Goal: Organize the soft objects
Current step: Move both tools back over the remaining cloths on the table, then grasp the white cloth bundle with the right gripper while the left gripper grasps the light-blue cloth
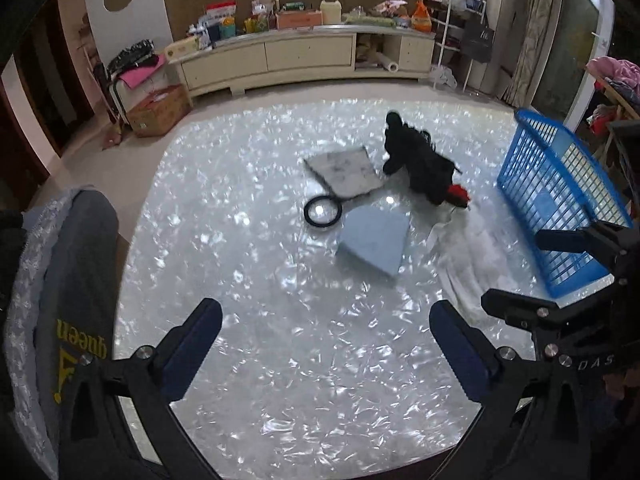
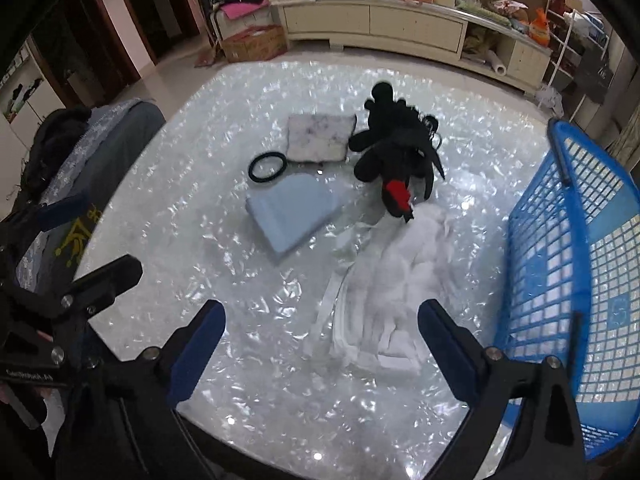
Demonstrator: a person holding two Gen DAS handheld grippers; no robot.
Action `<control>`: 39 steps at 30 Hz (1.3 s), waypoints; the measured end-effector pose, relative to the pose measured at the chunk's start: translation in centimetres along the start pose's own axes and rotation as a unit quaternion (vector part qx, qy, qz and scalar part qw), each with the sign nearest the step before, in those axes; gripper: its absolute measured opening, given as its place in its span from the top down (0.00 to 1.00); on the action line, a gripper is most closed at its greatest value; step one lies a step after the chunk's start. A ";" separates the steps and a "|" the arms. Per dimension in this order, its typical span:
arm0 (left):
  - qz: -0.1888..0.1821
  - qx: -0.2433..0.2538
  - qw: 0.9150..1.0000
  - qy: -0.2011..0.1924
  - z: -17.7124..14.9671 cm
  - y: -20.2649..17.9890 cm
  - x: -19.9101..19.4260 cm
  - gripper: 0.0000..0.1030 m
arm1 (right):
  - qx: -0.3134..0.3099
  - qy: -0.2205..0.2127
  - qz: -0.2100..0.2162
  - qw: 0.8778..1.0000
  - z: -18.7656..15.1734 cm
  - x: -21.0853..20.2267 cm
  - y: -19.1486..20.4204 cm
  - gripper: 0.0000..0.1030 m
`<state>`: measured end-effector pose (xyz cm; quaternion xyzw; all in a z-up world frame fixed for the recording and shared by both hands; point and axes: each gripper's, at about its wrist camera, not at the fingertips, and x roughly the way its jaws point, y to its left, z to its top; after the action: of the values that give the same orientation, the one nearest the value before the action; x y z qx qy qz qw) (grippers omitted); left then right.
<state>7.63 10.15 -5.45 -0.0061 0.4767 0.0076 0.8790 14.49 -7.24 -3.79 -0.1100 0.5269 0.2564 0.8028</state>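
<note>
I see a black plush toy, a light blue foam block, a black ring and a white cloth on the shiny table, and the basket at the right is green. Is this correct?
Not quite: the basket is blue, not green, as the right wrist view shows. The rest holds: the black plush toy, light blue foam block, black ring and white cloth lie on the shiny table.
</note>
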 end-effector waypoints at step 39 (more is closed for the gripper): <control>-0.059 0.000 0.993 0.107 4.1 0.5 14.2 0.00 | 0.052 0.065 -0.044 0.996 -1.2 9.4 -6.6 0.35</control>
<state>18.82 10.87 -15.11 -0.0353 0.5665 -0.0453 0.8220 19.96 -10.59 -13.41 -0.1079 0.5848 0.1854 0.7823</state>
